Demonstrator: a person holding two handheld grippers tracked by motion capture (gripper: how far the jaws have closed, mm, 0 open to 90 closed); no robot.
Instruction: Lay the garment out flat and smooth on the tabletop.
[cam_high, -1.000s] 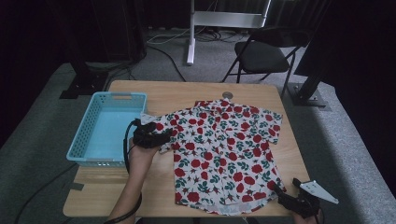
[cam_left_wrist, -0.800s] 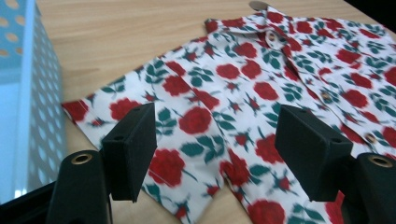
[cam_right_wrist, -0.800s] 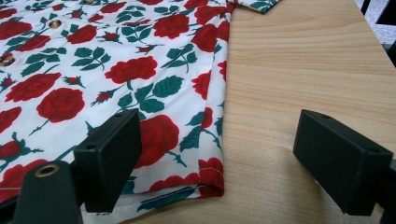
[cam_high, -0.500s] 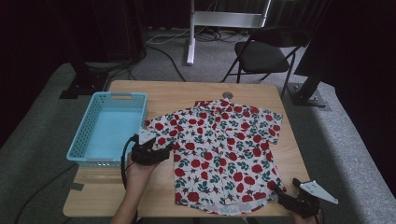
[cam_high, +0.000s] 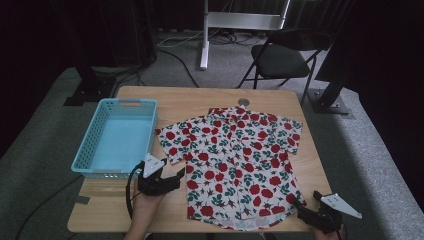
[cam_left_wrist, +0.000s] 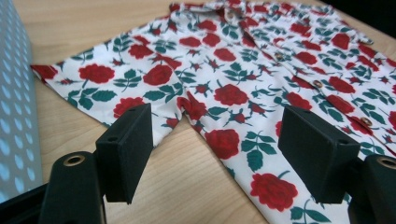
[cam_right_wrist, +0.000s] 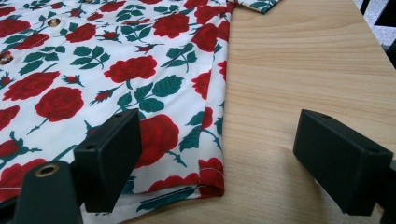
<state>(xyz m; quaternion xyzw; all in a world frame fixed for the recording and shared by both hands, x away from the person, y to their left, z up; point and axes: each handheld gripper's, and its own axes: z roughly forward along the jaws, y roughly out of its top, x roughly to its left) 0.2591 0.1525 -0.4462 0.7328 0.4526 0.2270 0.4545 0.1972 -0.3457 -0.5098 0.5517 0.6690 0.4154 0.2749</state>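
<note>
**Lining up both grippers on the shirt's near edge**

High view: the rose-print shirt (cam_high: 235, 165) lies flat and buttoned on the table (cam_high: 200, 100), collar away from me, just right of the blue basket (cam_high: 120, 135). My left gripper (cam_high: 172, 176) sits just off the shirt's left side seam, below the left sleeve. My right gripper (cam_high: 300, 210) waits at the shirt's near right hem corner.

Left gripper view: my jaws stand wide apart with nothing between them and have just been opening a little. The shirt's sleeve and underarm lie just ahead, the basket wall to one side. I judge a clean pinch needs the lower pad slid under the side seam so I take both layers, not the top alone.

Right gripper view: these jaws also gape wide and hold nothing. The shirt's hem corner lies between them on bare wood. I would take it at the stitched hem, level with the left grip, so the cloth lifts without skewing.

I can read no brand, label or writing anywhere.
</note>
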